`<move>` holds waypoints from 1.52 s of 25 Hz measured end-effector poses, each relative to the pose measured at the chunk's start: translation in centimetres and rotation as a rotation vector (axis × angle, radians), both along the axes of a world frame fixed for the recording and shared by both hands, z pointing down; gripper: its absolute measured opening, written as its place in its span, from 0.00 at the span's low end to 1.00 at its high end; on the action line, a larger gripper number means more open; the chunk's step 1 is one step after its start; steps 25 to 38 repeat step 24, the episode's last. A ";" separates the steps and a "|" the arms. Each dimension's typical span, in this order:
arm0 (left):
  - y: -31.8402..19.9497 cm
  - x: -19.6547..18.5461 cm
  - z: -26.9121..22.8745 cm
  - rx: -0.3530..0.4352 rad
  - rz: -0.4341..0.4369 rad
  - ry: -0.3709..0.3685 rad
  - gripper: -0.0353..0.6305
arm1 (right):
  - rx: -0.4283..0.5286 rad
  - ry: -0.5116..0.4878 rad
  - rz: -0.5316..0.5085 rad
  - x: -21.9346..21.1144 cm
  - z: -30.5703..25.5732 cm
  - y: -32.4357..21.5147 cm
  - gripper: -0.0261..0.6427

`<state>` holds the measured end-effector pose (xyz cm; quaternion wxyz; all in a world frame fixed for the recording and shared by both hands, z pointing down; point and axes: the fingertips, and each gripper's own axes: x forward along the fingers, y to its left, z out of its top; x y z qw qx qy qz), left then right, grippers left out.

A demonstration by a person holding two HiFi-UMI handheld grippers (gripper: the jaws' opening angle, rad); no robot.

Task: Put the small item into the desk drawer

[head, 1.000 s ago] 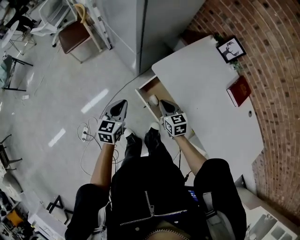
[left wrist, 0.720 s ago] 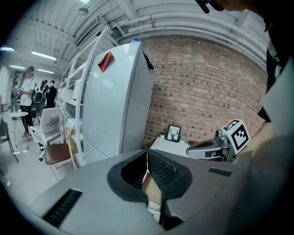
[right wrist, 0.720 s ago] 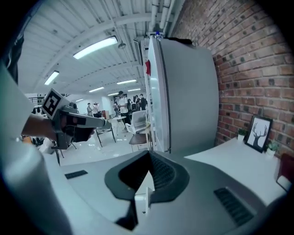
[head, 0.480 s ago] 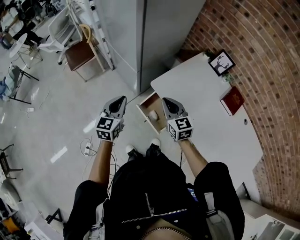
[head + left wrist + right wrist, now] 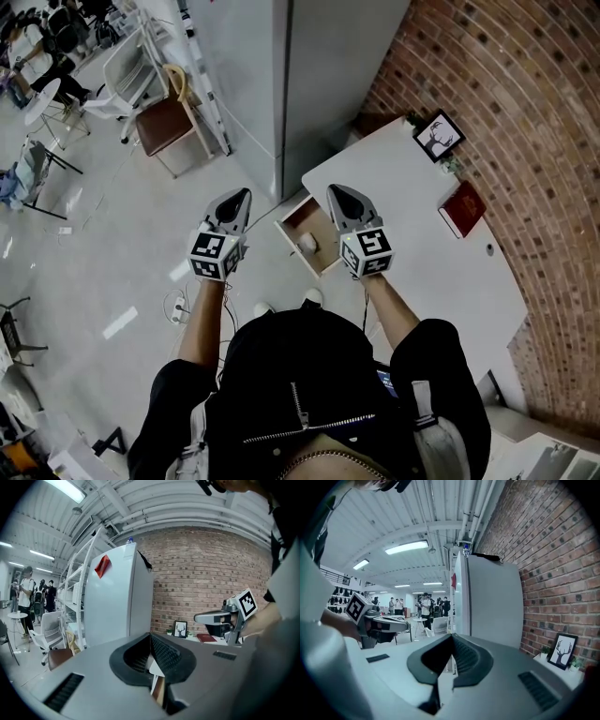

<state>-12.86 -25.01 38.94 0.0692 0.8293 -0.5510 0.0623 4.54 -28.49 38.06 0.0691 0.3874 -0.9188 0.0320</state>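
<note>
1. Left gripper — jaws pressed together at the tips, nothing between them; held in the air over the floor, just left of the drawer in the head view.
2. Right gripper — jaws pressed together, empty; held over the near edge of the white table.
3. Small item — white, lying inside the open drawer, between the two grippers in the head view; neither gripper touches it.
4. Table top: a framed picture and a red book, both near the brick wall.

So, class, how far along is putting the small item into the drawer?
Done: the item lies in the open drawer. In hand: nothing; the left tongs and right tongs are shut and empty. Left: probably shutting the drawer.
</note>
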 end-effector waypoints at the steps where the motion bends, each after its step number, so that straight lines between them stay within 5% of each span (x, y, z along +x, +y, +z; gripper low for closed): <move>1: 0.0 -0.1 -0.1 0.002 -0.001 -0.001 0.09 | 0.002 0.000 -0.003 -0.1 0.0 0.0 0.05; 38: 0.3 1.4 1.4 -0.033 0.013 0.002 0.09 | -0.034 0.009 0.001 1.2 1.3 0.5 0.05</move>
